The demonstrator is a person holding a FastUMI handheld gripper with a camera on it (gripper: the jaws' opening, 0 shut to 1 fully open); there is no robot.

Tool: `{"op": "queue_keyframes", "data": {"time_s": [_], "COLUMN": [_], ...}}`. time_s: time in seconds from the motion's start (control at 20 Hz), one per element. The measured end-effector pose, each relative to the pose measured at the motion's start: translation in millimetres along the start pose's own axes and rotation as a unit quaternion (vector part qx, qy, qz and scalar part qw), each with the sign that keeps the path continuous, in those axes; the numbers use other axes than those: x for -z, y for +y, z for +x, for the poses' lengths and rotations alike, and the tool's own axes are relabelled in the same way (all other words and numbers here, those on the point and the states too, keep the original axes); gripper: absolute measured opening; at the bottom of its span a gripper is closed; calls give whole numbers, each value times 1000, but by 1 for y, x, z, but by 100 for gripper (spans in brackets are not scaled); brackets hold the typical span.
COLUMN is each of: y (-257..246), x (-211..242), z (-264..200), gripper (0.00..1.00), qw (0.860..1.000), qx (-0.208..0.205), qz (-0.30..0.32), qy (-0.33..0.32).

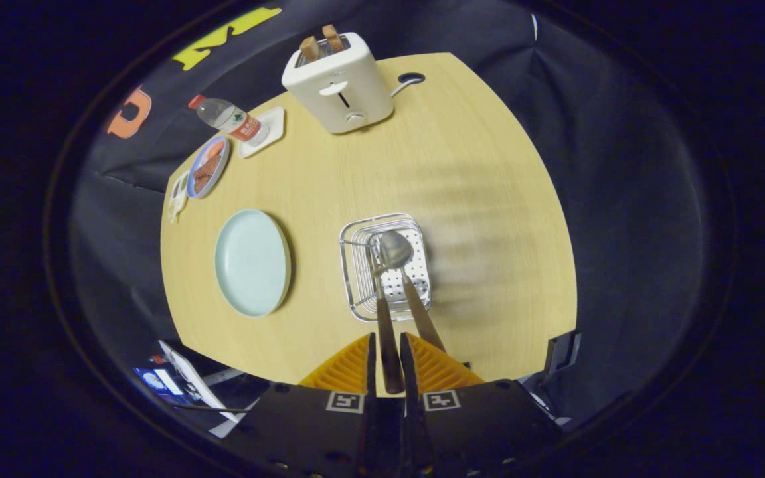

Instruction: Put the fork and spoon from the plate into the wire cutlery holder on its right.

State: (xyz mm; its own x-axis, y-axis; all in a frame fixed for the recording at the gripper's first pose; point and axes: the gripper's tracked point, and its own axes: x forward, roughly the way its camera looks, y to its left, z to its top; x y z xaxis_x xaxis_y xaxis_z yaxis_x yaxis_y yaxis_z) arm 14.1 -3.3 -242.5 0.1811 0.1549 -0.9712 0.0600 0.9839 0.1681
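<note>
Surface: light wooden table [475,172].
Resting directly on it: pale plate [252,262], wire cutlery holder [386,265], toaster [337,83], food plate [208,167], bottle tray [273,126].

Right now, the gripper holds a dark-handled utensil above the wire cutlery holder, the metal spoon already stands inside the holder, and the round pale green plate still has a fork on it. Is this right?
Not fully. In the gripper view the round pale green plate is bare, with no fork on it. The rest holds: the gripper is shut on a dark-handled utensil above the wire cutlery holder, and the metal spoon stands inside.
</note>
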Motion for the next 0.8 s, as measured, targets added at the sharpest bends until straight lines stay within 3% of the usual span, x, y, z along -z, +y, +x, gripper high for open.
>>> {"op": "queue_keyframes", "data": {"time_s": [0.2, 0.35, 0.55, 0.8], "y": [11, 27, 58, 104], "x": [-14, -36, -65, -91], "z": [-9, -28, -72, -153], "gripper": [46, 88, 93, 95], "qw": [999, 993, 967, 908], "qx": [-20, -33, -41, -66], "qz": [-4, -36, -98, -129], "qy": [-41, -112, -232, -394]}}
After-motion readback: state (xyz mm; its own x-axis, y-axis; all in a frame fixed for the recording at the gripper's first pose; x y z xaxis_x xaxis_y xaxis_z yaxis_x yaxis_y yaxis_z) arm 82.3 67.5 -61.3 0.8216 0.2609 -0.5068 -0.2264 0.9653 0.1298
